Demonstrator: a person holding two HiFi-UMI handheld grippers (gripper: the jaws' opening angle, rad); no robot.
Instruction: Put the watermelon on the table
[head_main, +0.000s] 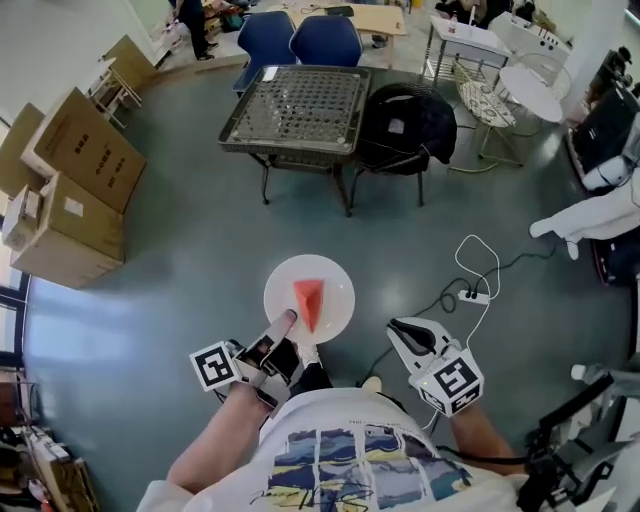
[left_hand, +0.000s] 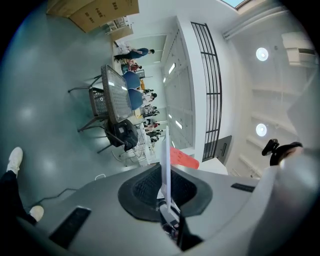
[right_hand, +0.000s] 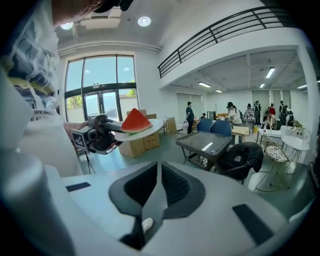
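While the left gripper (head_main: 283, 322) is held level, its two fingers are clamped on the near rim of a white plate (head_main: 335, 285). The left gripper view shows the plate edge-on between the pads. Right gripper (head_main: 400, 326): fingers pressed together with nothing between them, off to the plate's right and apart from it, tipped somewhat downward.

Surface and room: the plate hangs in the air over a grey-blue floor (head_main: 180, 250). A power strip (head_main: 474, 295) with a looped white cable lies on the floor just right of the plate. Farther out stands a dark mesh-topped table (head_main: 295, 105), with two blue chairs (head_main: 300, 40) behind it and a black bag (head_main: 405, 125) on a seat at its right side. Cardboard boxes (head_main: 80, 165) are stacked along the left.

Watermelon (head_main: 309, 303): one red triangular wedge, lying at the middle of the plate, point toward the person. The right gripper view shows a thin green rind along its lower edge.

Edges and room: white plate shows all round the wedge, so it sits inside the rim. Open floor lies between the plate and the table's near edge.
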